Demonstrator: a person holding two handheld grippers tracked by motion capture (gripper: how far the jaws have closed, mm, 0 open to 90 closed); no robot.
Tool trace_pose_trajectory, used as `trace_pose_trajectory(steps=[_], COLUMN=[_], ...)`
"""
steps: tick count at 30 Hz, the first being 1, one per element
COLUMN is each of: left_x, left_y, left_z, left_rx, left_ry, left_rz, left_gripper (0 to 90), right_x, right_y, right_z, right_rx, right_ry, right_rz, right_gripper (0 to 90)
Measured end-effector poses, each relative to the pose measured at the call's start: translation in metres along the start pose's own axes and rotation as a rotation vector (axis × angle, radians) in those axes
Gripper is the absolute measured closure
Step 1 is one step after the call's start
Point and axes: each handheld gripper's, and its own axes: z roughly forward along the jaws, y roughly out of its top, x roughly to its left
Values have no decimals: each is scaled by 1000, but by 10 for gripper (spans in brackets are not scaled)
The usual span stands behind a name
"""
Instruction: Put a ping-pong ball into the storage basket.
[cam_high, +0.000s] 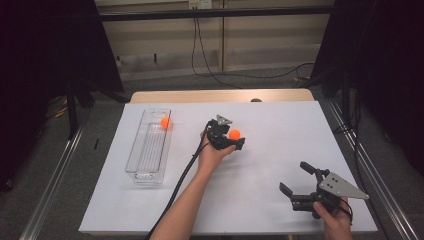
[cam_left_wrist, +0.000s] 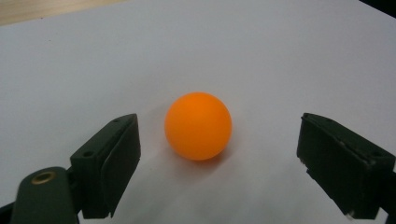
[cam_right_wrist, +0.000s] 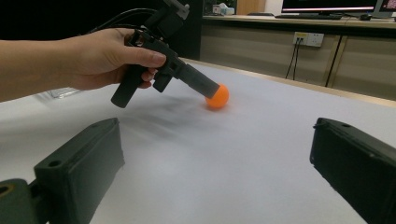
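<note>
An orange ball (cam_high: 234, 134) (cam_left_wrist: 198, 125) (cam_right_wrist: 218, 97) rests on the white table sheet (cam_high: 280, 125) near its middle. My left gripper (cam_high: 234, 140) (cam_left_wrist: 219, 161) (cam_right_wrist: 211, 91) is open around it, one jaw on each side, with clear gaps to the ball. A second orange ball (cam_high: 165, 122) lies at the far end of a clear plastic tray (cam_high: 136, 165) on the left. At the front right of the table, my right gripper (cam_high: 296, 178) (cam_right_wrist: 215, 163) is open with nothing between its jaws.
The white sheet covers the tabletop; a wooden table edge (cam_high: 220, 95) shows at the back. Cables (cam_high: 205, 55) run across the floor behind. A black cable (cam_high: 182, 175) trails from the left gripper along the forearm.
</note>
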Motion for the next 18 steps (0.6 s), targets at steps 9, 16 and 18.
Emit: trace_pose_trajectory(steps=[9,16,18], left_x=[2,4,5], left_y=[3,1,0], left_z=[5,12,14], left_rx=[-13,-4,-1], left_ry=[15,23,25], left_rz=[3,-5,-3], left_gripper=[212,270,294], right_x=[0,-1,-1], right_y=[0,0,0], right_z=[0,-1,-1], right_rx=[-1,-3,-2], right_ry=[-1,1,1], right_rz=[-2,-2,-1], right_gripper=[22,22,22])
